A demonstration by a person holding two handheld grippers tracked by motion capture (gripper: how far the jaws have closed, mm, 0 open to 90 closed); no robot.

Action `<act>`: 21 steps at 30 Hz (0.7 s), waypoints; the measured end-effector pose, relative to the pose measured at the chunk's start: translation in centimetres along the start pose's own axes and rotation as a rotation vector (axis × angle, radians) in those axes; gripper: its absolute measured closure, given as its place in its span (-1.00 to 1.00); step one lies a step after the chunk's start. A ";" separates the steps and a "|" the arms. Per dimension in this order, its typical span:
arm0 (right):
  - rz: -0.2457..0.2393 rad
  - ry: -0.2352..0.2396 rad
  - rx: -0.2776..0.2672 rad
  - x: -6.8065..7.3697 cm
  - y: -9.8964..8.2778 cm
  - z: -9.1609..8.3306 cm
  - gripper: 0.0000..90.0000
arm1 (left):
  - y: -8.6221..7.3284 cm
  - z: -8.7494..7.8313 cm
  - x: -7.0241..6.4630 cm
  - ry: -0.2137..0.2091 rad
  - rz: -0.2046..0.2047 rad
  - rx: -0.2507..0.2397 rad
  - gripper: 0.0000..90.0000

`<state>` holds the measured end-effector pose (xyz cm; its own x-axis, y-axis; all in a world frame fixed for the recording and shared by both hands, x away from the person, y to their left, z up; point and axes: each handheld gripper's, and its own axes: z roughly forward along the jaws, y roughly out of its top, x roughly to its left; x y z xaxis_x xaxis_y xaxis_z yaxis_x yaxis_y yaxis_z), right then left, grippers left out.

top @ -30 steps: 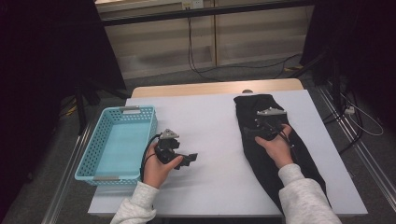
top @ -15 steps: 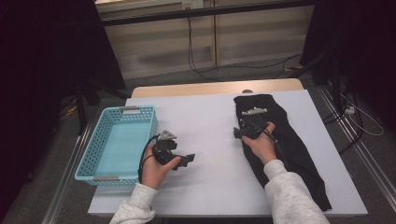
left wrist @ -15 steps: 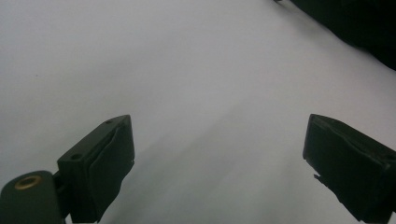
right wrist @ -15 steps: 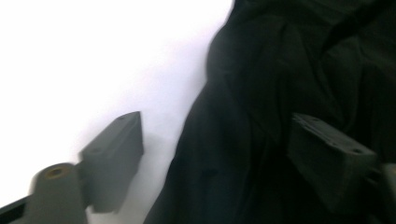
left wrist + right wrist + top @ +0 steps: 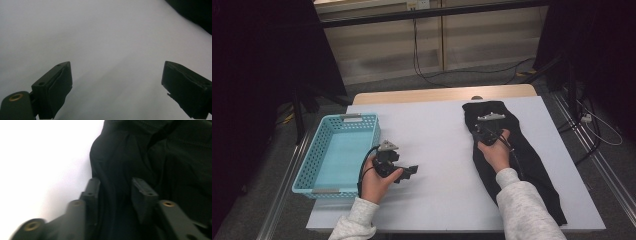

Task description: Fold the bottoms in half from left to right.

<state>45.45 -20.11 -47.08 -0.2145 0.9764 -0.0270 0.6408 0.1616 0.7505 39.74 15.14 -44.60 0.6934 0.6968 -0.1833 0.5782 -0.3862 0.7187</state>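
The right hand-held gripper (image 5: 479,131) is closing its jaws on a fold at the left edge of the black garment (image 5: 532,165), which is lying stretched out along the right side of the tabletop (image 5: 437,150); a ridge of cloth is sitting between the pads. The left hand-held gripper (image 5: 409,172) is resting spread wide over bare tabletop beside the blue basket (image 5: 312,165). The basket is standing empty, so the work looks barely begun: gripping, lifting and whatever follows are all waiting.

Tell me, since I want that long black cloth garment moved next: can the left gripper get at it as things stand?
Probably yes. The left gripper is open over bare white table, nothing between it and the black cloth garment, where the right gripper has just been closing its jaws over a fold.
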 end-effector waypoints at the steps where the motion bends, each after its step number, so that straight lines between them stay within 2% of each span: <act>1: -0.003 0.000 -0.002 -0.1 0.0 0.0 0.50 | 0.0 -0.1 0.0 0.001 0.000 -0.004 -0.78; 6: 0.016 0.012 0.000 -0.8 0.0 0.0 0.83 | -0.1 -0.2 0.2 0.007 -0.010 -0.011 -0.78; 8: 0.041 0.028 -0.001 -1.0 0.1 0.0 0.86 | 0.0 -0.3 0.2 0.004 -0.009 -0.009 -0.78; 11: 0.044 0.045 -0.009 -1.1 0.0 -0.1 0.88 | 0.0 -0.4 0.2 0.005 -0.010 -0.012 -0.78; 13: 0.043 0.074 -0.011 -0.8 0.0 -0.1 0.88 | 0.0 -0.4 0.3 0.007 -0.009 -0.010 -0.78; 16: 0.004 0.100 -0.013 0.0 0.1 -0.1 0.89 | 0.0 -0.4 0.4 0.010 -0.015 -0.013 -0.78; 21: -0.024 0.165 -0.017 1.6 0.2 -0.1 0.89 | 0.0 -0.5 0.5 0.010 -0.015 -0.010 -0.78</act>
<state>45.14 -18.55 -46.87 -0.3485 0.9353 0.0621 0.6217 0.1810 0.7620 39.87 15.84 -44.33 0.6801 0.7087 -0.1876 0.5844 -0.3696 0.7224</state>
